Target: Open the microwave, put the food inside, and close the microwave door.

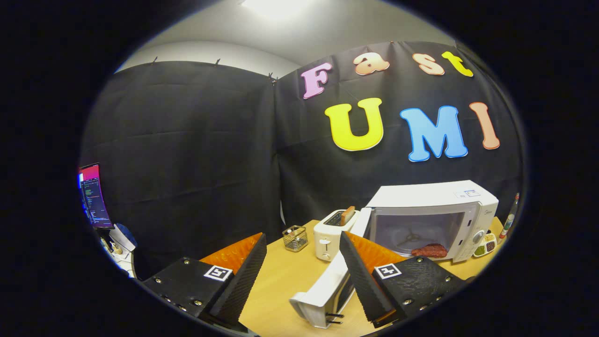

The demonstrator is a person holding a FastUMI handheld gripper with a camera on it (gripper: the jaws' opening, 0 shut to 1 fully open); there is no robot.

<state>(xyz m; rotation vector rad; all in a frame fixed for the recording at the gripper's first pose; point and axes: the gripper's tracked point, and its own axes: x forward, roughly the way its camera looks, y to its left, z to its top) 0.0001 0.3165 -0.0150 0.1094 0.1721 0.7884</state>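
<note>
A white microwave (435,196) stands on the wooden table (281,276), beyond my right finger. Its door (327,285) is swung wide open toward me, and the door's free end lies between my fingers, close beside the right one. A reddish-brown piece of food (429,250) lies inside the cavity near its front right edge. My gripper (303,238) is open with nothing between its fingers, held back from the microwave and to the left of it.
A white toaster (327,236) with a slice of bread (347,215) stands left of the microwave, with a small wire basket (295,238) beside it. A divided dish (486,244) and a bottle (510,217) sit right of the microwave. A monitor (93,196) glows far left.
</note>
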